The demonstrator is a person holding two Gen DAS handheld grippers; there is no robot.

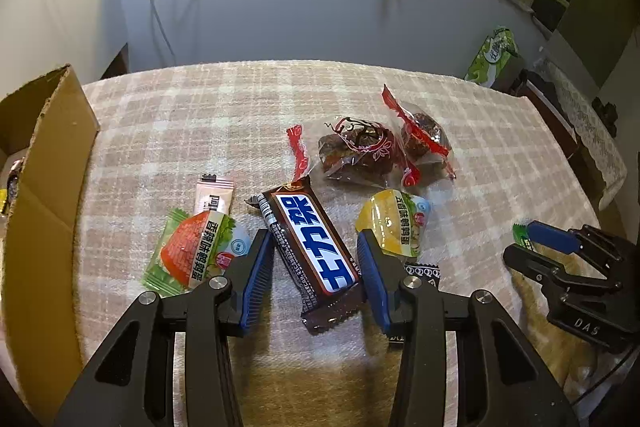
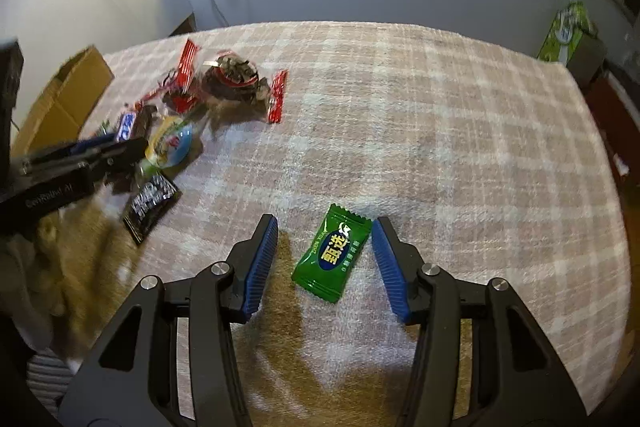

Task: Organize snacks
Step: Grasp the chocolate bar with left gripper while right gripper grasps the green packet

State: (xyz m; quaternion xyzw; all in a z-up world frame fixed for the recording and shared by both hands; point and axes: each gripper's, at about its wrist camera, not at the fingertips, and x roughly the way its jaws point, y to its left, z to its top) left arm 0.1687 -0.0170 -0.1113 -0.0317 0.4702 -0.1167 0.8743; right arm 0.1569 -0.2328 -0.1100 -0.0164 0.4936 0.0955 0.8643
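A brown chocolate bar (image 1: pixel 312 247) with a blue and white label lies on the plaid cloth between the fingers of my left gripper (image 1: pixel 312 237). The jaws stand open around it, and a gap shows beside the left pad. My right gripper (image 2: pixel 325 221) is open over a small green candy (image 2: pixel 330 253) that lies flat between its fingers, touching neither pad. Around the bar lie a green and orange egg packet (image 1: pixel 196 251), a yellow packet (image 1: pixel 394 227), a pink sachet (image 1: pixel 214 197) and a small black packet (image 1: pixel 422 273). The right gripper (image 1: pixel 528 247) also shows at the right edge of the left wrist view.
An open cardboard box (image 1: pixel 44 187) stands at the table's left edge. Two clear packets of dark snacks with red ends (image 1: pixel 356 151) lie behind the bar. A green tissue pack (image 1: pixel 494 57) sits beyond the far right corner. The plaid cloth (image 2: pixel 440 127) is bare to the right.
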